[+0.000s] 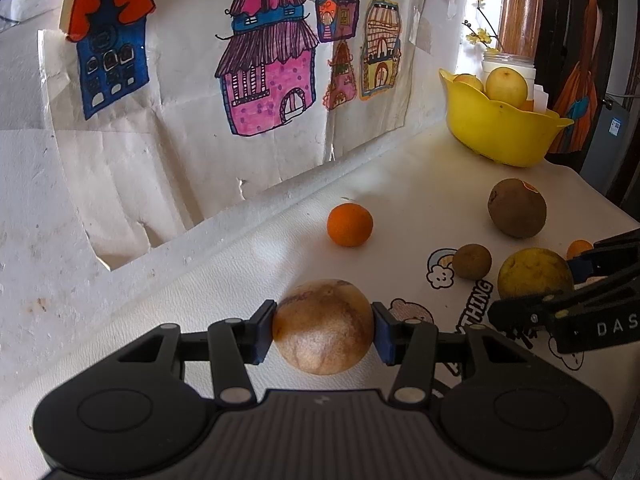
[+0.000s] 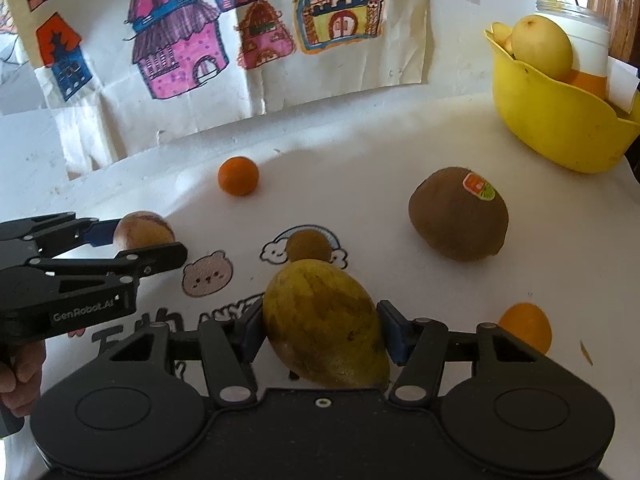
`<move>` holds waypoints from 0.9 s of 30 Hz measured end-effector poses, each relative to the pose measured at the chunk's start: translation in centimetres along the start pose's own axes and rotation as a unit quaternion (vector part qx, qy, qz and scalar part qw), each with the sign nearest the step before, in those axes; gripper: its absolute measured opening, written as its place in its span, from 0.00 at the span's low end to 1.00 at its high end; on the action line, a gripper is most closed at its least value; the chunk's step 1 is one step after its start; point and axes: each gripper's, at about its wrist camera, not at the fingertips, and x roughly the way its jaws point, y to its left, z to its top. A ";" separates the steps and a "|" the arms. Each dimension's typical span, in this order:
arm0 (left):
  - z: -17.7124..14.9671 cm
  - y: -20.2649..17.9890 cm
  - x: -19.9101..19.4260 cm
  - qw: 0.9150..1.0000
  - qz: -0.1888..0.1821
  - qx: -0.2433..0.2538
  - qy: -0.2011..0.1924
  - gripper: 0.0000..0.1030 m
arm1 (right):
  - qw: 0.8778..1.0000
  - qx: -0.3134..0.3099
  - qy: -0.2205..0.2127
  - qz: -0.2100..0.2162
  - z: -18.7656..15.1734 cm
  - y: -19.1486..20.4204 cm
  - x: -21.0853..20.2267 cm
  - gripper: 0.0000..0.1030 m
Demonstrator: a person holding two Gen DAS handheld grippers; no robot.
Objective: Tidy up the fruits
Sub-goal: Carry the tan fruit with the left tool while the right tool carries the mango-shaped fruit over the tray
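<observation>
My left gripper (image 1: 323, 326) is shut on a round tan mottled fruit (image 1: 323, 326), held just above the white table; it also shows in the right wrist view (image 2: 144, 234). My right gripper (image 2: 322, 334) is shut on a yellow-green mango (image 2: 324, 324), which also shows in the left wrist view (image 1: 534, 274). On the table lie a small orange (image 2: 239, 175), a large kiwi with a sticker (image 2: 458, 220), a small brown fruit (image 2: 309, 246) and another orange (image 2: 526, 326). A yellow bowl (image 2: 560, 128) at the far right holds yellow fruits (image 2: 542, 46).
A white jar (image 2: 588, 36) with a yellow flower sprig stands behind the bowl. Paper drawings of houses (image 2: 180, 48) hang on the wall along the table's far edge. The tablecloth (image 2: 360, 152) has cartoon prints near the middle.
</observation>
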 end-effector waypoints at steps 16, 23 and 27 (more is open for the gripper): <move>-1.6 0.5 -3.8 1.000 -0.012 -0.014 0.000 0.52 | 1.000 -0.011 -0.002 0.003 -2.0 2.5 -3.8 0.57; -1.8 0.5 -7.2 1.000 -0.010 -0.014 -0.017 0.52 | 1.000 -0.017 -0.024 0.006 -2.6 4.2 -7.0 0.57; -2.1 0.2 -9.0 1.000 -0.014 -0.012 -0.023 0.52 | 0.999 -0.016 -0.036 0.006 -3.4 5.2 -8.9 0.57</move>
